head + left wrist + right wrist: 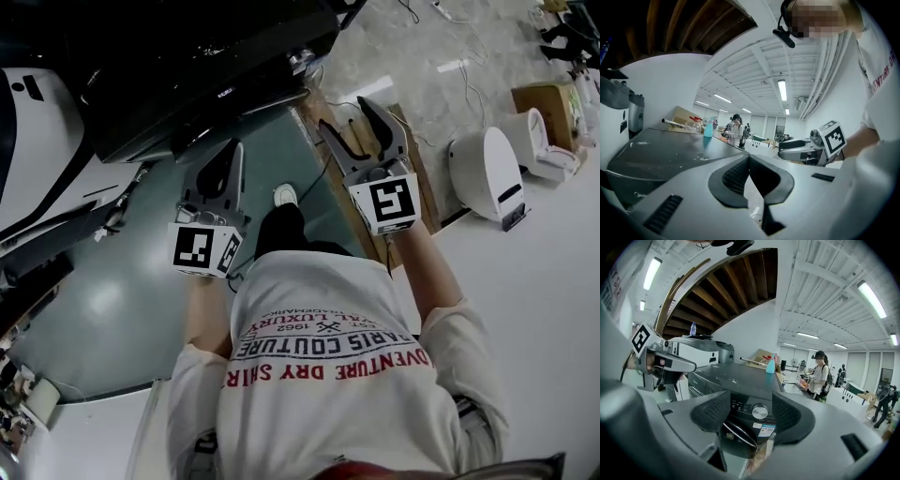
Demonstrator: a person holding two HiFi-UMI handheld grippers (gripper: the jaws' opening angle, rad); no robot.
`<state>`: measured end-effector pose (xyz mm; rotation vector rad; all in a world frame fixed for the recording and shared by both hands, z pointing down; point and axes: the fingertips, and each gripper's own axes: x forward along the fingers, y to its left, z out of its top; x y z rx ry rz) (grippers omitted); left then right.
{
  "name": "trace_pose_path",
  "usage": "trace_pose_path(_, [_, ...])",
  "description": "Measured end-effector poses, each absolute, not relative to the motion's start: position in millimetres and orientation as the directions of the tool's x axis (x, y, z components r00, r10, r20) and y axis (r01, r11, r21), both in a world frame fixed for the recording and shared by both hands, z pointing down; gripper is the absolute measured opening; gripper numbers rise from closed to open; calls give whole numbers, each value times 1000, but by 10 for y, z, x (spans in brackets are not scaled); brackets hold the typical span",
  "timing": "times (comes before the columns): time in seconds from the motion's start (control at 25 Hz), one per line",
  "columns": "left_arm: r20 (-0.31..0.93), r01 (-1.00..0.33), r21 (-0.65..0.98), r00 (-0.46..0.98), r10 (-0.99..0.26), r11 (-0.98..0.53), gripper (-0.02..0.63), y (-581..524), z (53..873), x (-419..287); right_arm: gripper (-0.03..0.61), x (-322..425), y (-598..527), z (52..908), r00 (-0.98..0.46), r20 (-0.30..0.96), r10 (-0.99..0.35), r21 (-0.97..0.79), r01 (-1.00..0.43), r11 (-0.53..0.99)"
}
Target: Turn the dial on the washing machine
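Spray bottle [770, 365], teal, upright beyond top of washing machine [736, 374]

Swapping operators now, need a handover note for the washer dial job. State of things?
Left gripper: shut, empty.
Right gripper: open, empty, pointed at the dial, which shows between its jaws but well short of them.
Washing machine: in front of the person, dial on its front panel.
Done: nothing yet, dial untouched.
Left: bring the right gripper in, close on the dial, turn it.
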<state>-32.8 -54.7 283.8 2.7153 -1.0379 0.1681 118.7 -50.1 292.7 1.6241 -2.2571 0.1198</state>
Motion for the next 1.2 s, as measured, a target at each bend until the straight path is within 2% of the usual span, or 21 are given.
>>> trace_pose_path(0.24, [210,-735,185,678,-704,-653,15,-896,3165,-333,273,1244,-1037,3376,-287,396,-872,157,-915,372])
trace_pose_path(0.4, [200,-786,109,617,-761,-609,15,-1021,3244,-339,275,1239,-1286,3664,-315,431,-846,158,-896,414])
trace_pose_path(0.64, [230,-830,96,556,-799,-550,15,-1186,3493,-354,276,1322,-1619,4145,-308,465,-830,156,-894,419])
trace_pose_path(1.2, [247,-911,40,407,-879,-411,15,-1306,3804,-384,281,1252,-2003,4553,-307,434,-847,241,-866,438])
